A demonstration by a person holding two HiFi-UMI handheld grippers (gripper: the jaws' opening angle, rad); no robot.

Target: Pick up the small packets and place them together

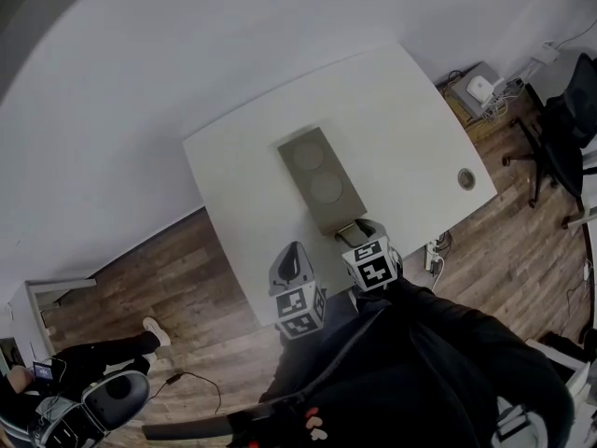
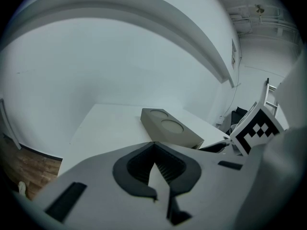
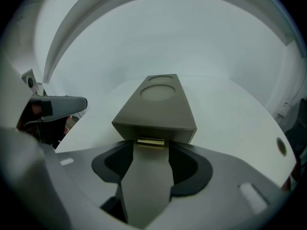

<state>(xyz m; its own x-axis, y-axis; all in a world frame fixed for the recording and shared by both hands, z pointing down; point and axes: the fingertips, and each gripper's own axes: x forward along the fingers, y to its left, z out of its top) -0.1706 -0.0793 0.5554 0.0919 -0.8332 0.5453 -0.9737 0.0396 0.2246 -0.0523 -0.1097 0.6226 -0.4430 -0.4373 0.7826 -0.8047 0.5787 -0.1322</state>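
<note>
One small gold packet [image 1: 349,231] lies on the white table [image 1: 242,185], right against the near end of a long olive-grey box [image 1: 320,178] with two round recesses in its top. In the right gripper view the packet [image 3: 150,142] sits just ahead of my right gripper [image 3: 150,151], whose jaws stand wide apart and do not press on it. My right gripper [image 1: 366,238] is at the table's near edge. To its left, off the near edge, my left gripper [image 1: 291,267] is shut with nothing in it; in its own view the fingertips [image 2: 154,150] meet, with the box [image 2: 170,128] beyond them.
A round cable hole [image 1: 465,178] is set in the table's right corner. An office chair [image 1: 569,138] and a white device [image 1: 479,87] stand on the wood floor at the right. A person sits on the floor at lower left [image 1: 93,355].
</note>
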